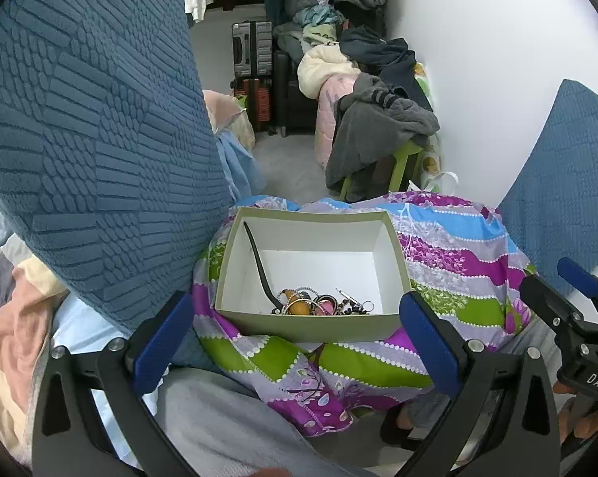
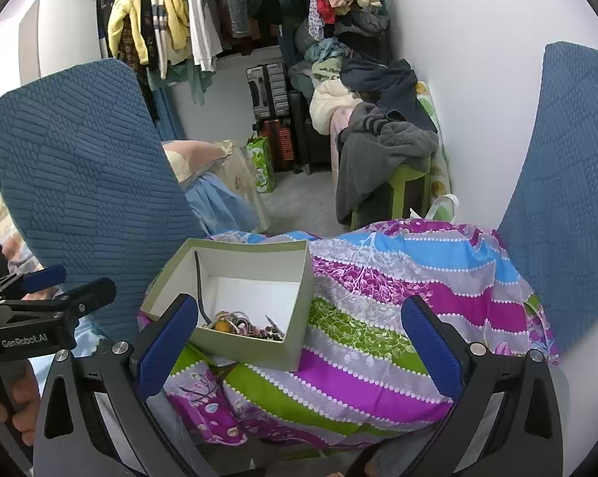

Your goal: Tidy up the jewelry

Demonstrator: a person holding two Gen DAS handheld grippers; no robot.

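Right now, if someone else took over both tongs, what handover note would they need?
Left tongs: open, empty, hovering just before the box.
Right tongs: open, empty, beside the left.
Box: open, resting tilted on the patterned bedding.
Jewelry: one tangled heap in the box's near corner; a dark strap leans up the left wall.
Done: nothing sorted that shows.
Left: separate the pieces.

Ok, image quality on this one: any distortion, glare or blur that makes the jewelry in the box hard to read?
Left wrist view: strong fisheye bending with dark corners, even light, no glare; the jewelry in the box is sharp but tangled. Right wrist view: same bending; jewelry smaller, pieces harder to separate, and the white wall is bright.
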